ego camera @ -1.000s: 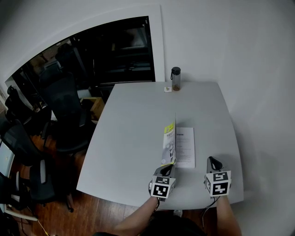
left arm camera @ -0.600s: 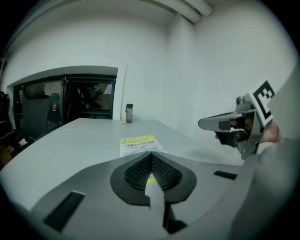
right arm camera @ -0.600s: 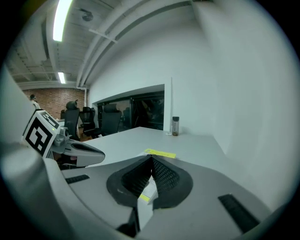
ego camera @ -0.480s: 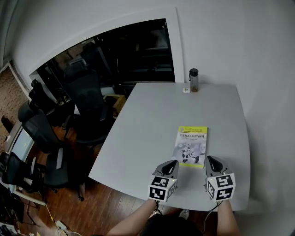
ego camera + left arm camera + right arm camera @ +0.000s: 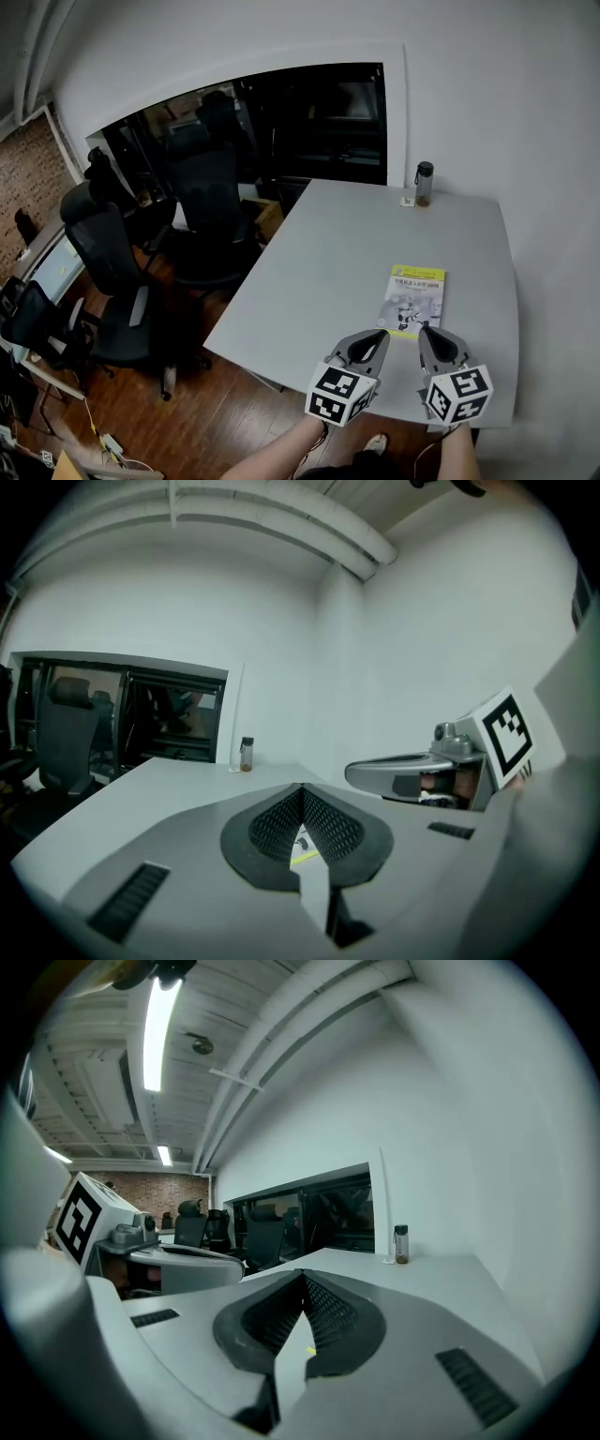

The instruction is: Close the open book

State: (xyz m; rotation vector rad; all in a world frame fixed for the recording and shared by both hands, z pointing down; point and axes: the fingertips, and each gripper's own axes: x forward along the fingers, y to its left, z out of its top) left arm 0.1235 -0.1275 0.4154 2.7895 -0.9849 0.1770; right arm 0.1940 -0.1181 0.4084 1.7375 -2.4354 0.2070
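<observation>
Grey plastic jaws with black ribbed pads: the left gripper (image 5: 378, 337) has its pads pressed together and nothing between them. The right gripper (image 5: 429, 334) is the same, pads meeting at the tip and empty. Both hang side by side above the near edge of the pale grey surface (image 5: 328, 272), pointing almost level, and neither touches anything.

Just beyond the tips lies the thin paperback book with a yellow-banded white cover (image 5: 415, 298).

- Step in hand, as judged: the closing looks done, so what remains is to draw clear.
- To do it well, keep both grippers high and back so no jaw catches the near edge of the cover. Check that the cover lies down along the free edge. If it springs up, press once with the closed tip near the spine.

Book:
- It is shut, front cover up and flat on the surface, right of centre.
- The yellow strip runs along its far end, with a grey figure printed below; the text is too small to read.
- It looks slim and light, likely to slide if nudged.

A small dark-capped clear bottle (image 5: 424, 184) stands well apart at the far edge.
</observation>
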